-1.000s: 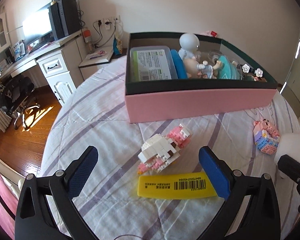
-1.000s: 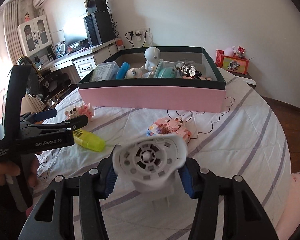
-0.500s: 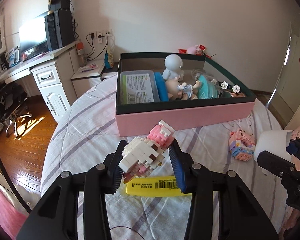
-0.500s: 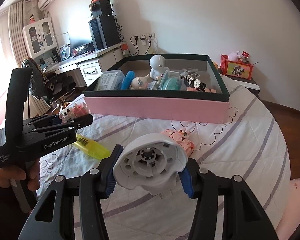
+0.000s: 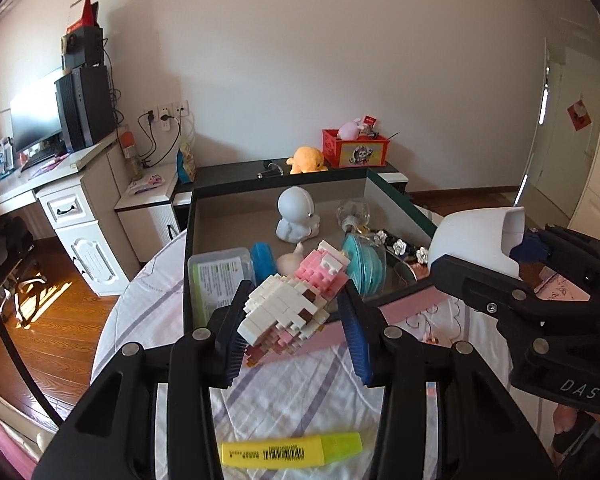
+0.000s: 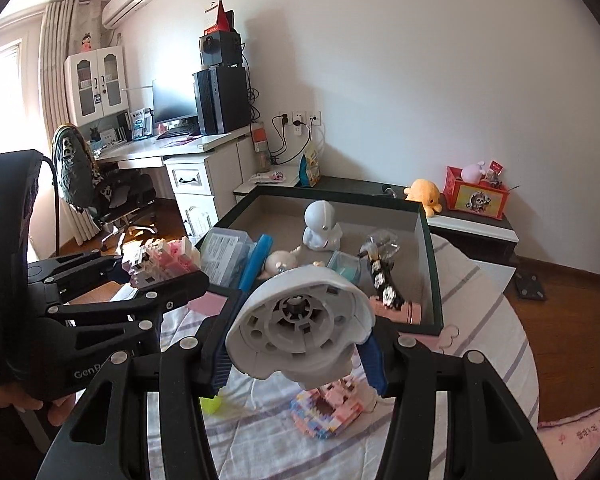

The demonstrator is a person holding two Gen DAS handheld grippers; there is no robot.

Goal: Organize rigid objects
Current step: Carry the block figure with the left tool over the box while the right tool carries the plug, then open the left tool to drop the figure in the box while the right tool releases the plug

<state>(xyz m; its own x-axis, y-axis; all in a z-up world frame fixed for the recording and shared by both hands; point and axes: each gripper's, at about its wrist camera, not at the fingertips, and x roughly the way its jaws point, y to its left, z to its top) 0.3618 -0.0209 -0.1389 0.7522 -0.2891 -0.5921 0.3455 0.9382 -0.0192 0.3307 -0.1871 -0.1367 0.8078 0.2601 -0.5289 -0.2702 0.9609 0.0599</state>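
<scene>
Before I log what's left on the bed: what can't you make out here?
- Yellow highlighter: right wrist view shows only its tip, behind the right gripper.
- Pastel brick model: partly under the white plastic part.
- Box contents behind the brick figure: hidden, left view.

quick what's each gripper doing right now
Left gripper: closed on the pink and white brick figure.
Right gripper: closed on the white plastic housing.
</scene>
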